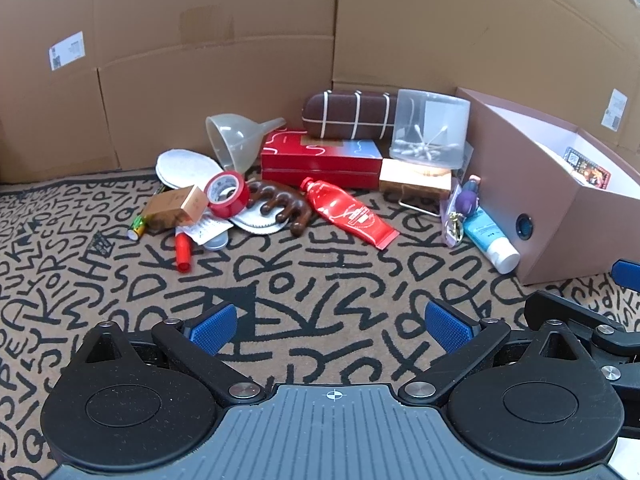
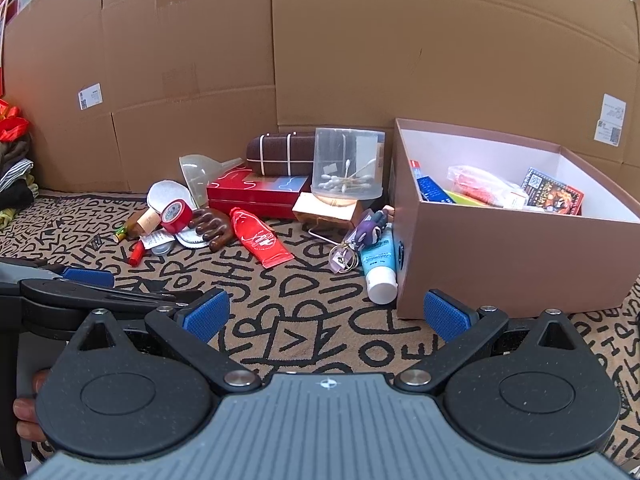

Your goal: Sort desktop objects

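Right wrist view is showing the pink box [image 2: 516, 256] sitting ahead and to the right of the right gripper [image 2: 326, 312], already holding some packets, while clutter is lying ahead-left. Both grippers, left gripper [image 1: 336, 330] included, are hanging wide open and empty. The cotton-swab tub [image 2: 347, 166], perching on a copper box [image 2: 326, 210], is risking toppling if nudged. The red tube [image 2: 260, 238] is pointing its cap away, long axis running diagonally toward the right gripper.

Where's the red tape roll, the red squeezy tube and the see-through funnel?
red tape roll [image 1: 227, 194], left wrist view, on its side face.
red tube [image 1: 349, 213], left wrist view, mid-body.
clear funnel [image 1: 232, 142], left wrist view, on its wide cone.
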